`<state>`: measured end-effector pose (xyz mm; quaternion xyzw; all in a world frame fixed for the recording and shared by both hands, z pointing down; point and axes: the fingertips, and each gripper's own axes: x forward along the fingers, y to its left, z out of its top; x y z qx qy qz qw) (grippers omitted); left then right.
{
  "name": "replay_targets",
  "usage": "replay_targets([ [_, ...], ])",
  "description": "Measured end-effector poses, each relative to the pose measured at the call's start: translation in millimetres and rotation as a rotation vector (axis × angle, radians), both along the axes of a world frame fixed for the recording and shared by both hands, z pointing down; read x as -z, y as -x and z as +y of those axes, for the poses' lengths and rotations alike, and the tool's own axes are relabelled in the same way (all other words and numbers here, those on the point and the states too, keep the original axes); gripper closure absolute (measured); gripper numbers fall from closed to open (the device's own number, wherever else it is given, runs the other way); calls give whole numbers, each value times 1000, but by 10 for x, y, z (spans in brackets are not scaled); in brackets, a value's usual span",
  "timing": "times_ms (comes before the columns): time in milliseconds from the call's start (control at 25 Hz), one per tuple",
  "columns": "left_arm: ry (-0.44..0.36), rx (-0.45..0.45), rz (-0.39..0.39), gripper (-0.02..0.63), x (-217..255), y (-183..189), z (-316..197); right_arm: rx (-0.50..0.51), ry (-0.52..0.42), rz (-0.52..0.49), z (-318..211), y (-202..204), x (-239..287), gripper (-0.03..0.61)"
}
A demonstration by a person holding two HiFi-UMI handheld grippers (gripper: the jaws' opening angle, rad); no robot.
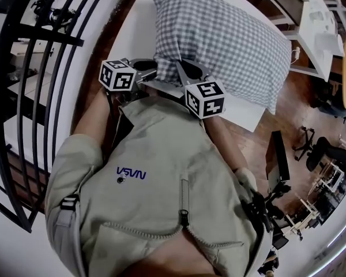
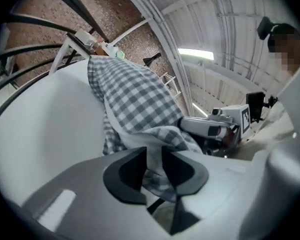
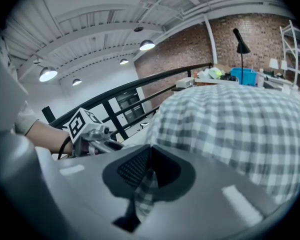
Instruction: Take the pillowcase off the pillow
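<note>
A pillow in a grey-and-white checked pillowcase (image 1: 219, 39) lies on a white table (image 1: 132, 33). Both grippers are at its near end, close together. In the left gripper view, my left gripper (image 2: 154, 156) has its jaws a little apart, with the white pillow edge and checked cloth (image 2: 135, 99) running through the gap. My right gripper (image 3: 149, 164) is shut, with a fold of the checked pillowcase (image 3: 240, 129) pinched between its pads. In the head view the left gripper (image 1: 151, 74) and right gripper (image 1: 183, 73) sit under the pillow's near corner. Each gripper shows in the other's view: right (image 2: 210, 129), left (image 3: 90, 131).
A black metal railing (image 1: 40, 97) curves along the table's left side. Wooden floor lies to the right, with a black stand (image 1: 277, 154) and other gear. Another white table (image 1: 320, 22) is at the far right. The person's jacket (image 1: 155, 201) fills the foreground.
</note>
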<state>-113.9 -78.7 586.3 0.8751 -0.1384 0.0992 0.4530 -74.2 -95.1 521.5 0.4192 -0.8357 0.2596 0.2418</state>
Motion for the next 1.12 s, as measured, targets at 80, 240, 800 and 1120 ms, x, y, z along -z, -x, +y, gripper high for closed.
replay_targets([
  [80,-14,-27,-14,520,-17,-62,25,19,16,-26,34,20,-11,563],
  [240,-99,-55,-94,607,-59,-221,22,111,84,-10,205,108,-112,433],
  [800,-169,257,-56,607,465,437,-561,17,74,88,450,-343,-24,552],
  [1120,55,-70,28,494,191,-177,275,31,68,58,421,-274,-52,551],
])
